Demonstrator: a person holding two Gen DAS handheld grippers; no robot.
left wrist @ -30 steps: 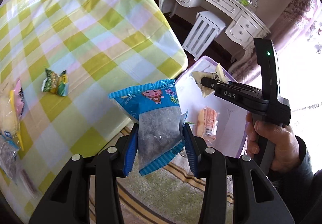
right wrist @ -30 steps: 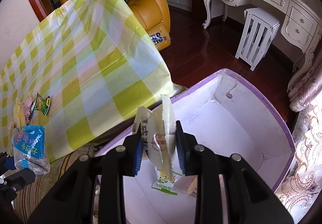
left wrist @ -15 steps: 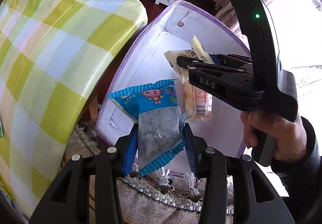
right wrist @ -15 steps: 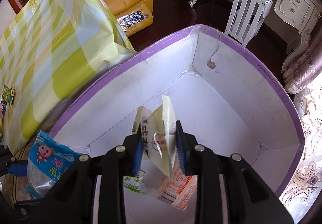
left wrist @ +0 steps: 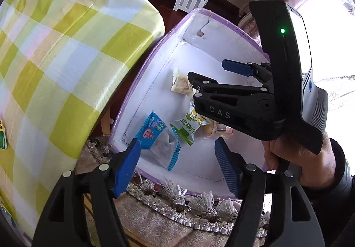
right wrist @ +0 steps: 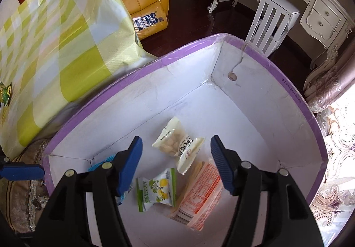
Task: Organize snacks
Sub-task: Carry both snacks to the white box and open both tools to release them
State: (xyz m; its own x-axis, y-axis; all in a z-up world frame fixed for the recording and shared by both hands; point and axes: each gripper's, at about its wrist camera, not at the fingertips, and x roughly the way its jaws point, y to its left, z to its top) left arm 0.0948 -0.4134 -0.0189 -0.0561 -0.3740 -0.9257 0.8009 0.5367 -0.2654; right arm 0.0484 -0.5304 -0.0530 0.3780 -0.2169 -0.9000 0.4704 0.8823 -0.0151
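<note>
The left gripper [left wrist: 177,164] tilts steeply down over the purple-rimmed box [right wrist: 133,76], jaws opening, empty; the blue snack packet [left wrist: 155,136] lies inside at the near left corner. To its right, the right gripper [right wrist: 176,163] angles down likewise, opening above the cream packet [right wrist: 177,145], green packet [right wrist: 156,189] and orange packet [right wrist: 199,191]. The checked tablecloth [left wrist: 55,58] hangs left.

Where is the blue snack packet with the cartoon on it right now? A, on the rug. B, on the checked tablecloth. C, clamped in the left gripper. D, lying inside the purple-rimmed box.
D: the blue snack packet lies on the white floor of the purple-rimmed box, beyond the left gripper, whose jaws are opening with nothing between them.
</note>
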